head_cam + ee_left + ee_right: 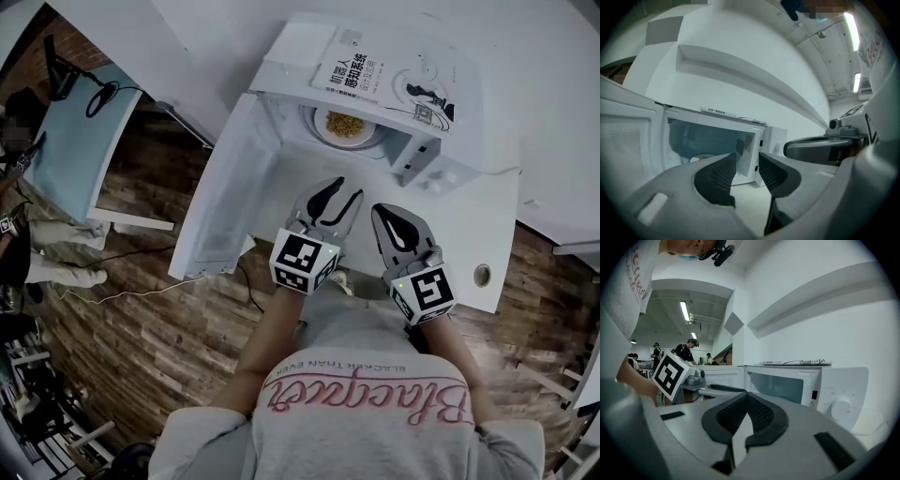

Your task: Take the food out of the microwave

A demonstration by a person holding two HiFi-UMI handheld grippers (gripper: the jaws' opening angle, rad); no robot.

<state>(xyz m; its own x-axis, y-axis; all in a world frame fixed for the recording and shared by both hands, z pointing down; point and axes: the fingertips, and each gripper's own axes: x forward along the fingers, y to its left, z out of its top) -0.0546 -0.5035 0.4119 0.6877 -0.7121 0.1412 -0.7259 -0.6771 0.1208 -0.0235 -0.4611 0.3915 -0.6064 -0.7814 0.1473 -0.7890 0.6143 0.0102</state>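
Note:
The white microwave (427, 164) stands on a white table with its door (230, 187) swung wide to the left. Inside, a white bowl of yellowish food (345, 124) rests on the turntable. My left gripper (345, 190) hovers just in front of the cavity, open, with nothing between its jaws. In the left gripper view the left gripper (747, 161) faces the open cavity (710, 140), where the bowl's rim (699, 159) peeks over one jaw. My right gripper (380, 212) is beside it, shut and empty; in the right gripper view the right gripper (747, 395) has its tips touching.
A book (394, 80) lies on top of the microwave. The control knob (841, 409) sits on the right of the microwave's front. The table's front edge (469, 302) is near the person's body. A desk (80, 150), cables and other people are at the left on the wooden floor.

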